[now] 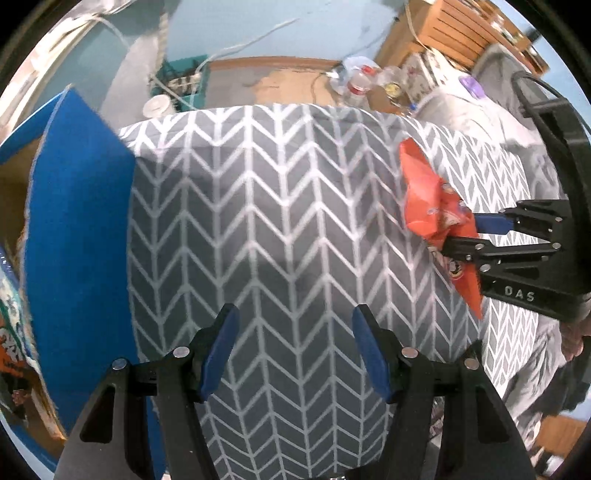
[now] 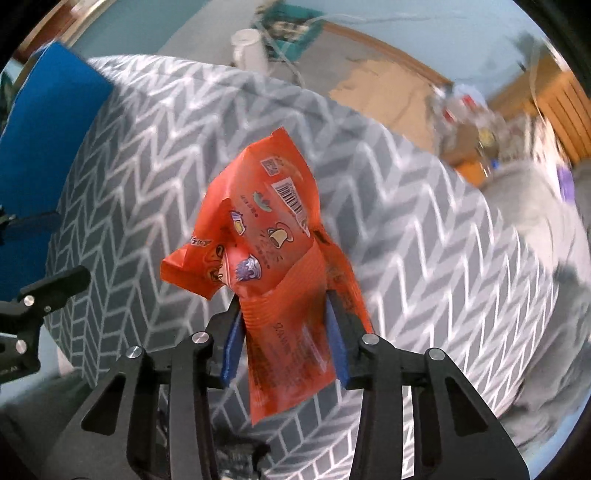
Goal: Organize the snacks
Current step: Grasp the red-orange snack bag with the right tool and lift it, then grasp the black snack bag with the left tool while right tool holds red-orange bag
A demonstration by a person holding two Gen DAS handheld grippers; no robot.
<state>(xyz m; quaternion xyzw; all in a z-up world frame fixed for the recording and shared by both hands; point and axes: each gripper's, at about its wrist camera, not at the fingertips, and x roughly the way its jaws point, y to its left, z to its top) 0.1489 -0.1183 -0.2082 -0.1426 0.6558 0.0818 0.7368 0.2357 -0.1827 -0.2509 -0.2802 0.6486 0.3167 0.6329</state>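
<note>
My right gripper (image 2: 284, 317) is shut on an orange snack packet (image 2: 269, 236) and holds it in the air above a grey chevron cushion (image 2: 424, 251). The packet shows a barcode and small drawings. In the left wrist view the same packet (image 1: 428, 199) hangs at the right, clamped in the right gripper (image 1: 469, 232). My left gripper (image 1: 293, 354) is open and empty over the chevron cushion (image 1: 266, 221). A blue box (image 1: 81, 236) with an open top stands at the left; printed packets show inside at its far left edge (image 1: 11, 332).
The blue box also shows at the upper left of the right wrist view (image 2: 44, 110). Beyond the cushion are a white tub (image 1: 159, 105), a teal crate (image 1: 184, 79), plastic bottles (image 1: 356, 81) and wooden furniture (image 1: 461, 33). Grey bedding (image 2: 535, 295) lies to the right.
</note>
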